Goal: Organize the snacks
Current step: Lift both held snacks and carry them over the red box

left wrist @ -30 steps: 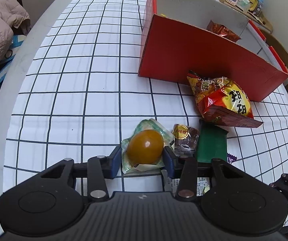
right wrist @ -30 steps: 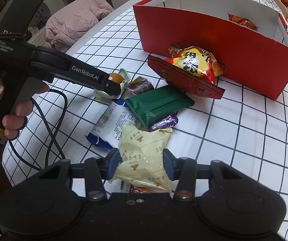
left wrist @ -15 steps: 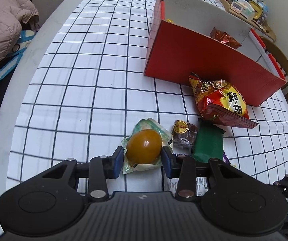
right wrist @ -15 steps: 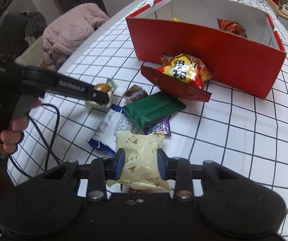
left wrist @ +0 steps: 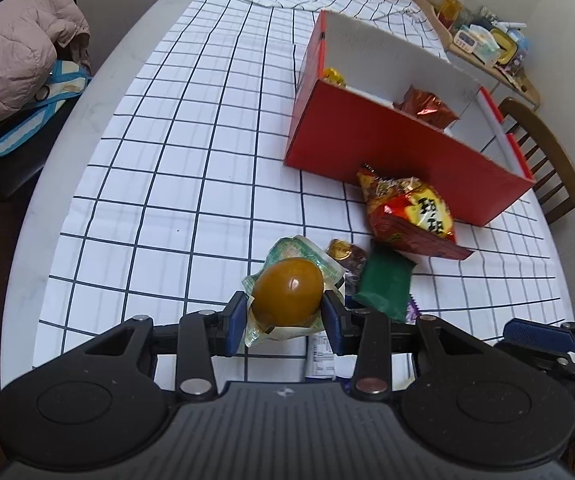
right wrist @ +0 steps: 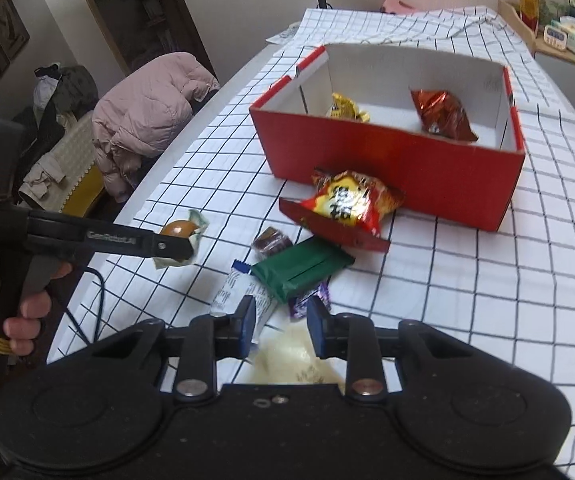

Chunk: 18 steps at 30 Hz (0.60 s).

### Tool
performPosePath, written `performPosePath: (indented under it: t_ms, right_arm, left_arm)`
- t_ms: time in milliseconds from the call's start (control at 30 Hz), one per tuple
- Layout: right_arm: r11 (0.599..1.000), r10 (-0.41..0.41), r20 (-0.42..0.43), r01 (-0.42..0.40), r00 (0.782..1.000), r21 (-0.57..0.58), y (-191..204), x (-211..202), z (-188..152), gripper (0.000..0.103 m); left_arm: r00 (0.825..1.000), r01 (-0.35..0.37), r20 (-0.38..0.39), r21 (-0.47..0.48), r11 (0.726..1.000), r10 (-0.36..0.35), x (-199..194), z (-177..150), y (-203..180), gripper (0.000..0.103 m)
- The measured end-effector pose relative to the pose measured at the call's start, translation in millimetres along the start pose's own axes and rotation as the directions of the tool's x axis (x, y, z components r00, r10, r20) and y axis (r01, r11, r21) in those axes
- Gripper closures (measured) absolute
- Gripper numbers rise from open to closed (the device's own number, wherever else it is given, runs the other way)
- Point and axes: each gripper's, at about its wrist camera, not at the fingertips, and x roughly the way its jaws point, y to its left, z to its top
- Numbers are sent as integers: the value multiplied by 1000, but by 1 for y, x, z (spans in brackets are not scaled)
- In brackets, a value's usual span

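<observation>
My left gripper (left wrist: 285, 314) is shut on a packaged brown egg (left wrist: 288, 292) and holds it above the table; it also shows in the right wrist view (right wrist: 179, 230). My right gripper (right wrist: 280, 326) has its jaws narrowed with nothing between the pads. A pale yellow snack packet (right wrist: 295, 360) lies blurred below and behind the fingertips. The red box (right wrist: 387, 160) stands ahead with a gold packet (right wrist: 343, 108) and a brown-red packet (right wrist: 443, 116) inside.
On the checked cloth lie a red-yellow chip bag (right wrist: 343, 204), a green packet (right wrist: 301, 270), a small brown candy (right wrist: 271, 240), a purple wrapper (right wrist: 307, 300) and a white-blue packet (right wrist: 243, 292). A pink jacket (right wrist: 147, 112) lies on a chair at left.
Both grippers rose and the view now looks down into the box. The egg came up with the left gripper. The yellow packet slipped out from between the right pads and sits lower.
</observation>
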Motion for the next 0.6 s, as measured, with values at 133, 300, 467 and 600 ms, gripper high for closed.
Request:
performPosePath:
  t_ms: [133,300,467,600]
  right_arm:
    - [999,22,-40,-21,999,30,-12,5,-3,76]
    - [997,51,-72,-47,996,61,-27,4,-12,75]
    - [996,85,-148,-83,985,24,-40,17,-17,71]
    - [996,84,-188,-88,979,-17,-49,29,-20,69]
  left_arm:
    - [1000,7,4,1,1000,-7,-5,-1,-4,64]
    - [1000,14,2,-1,1000,-14,-9,-7,-6,64]
    - [1000,21,-5,-2,1000,-21,-11,-11,-11,64]
    - [1000,29,-3,-6,1000,-29,-14,-12,-15,64]
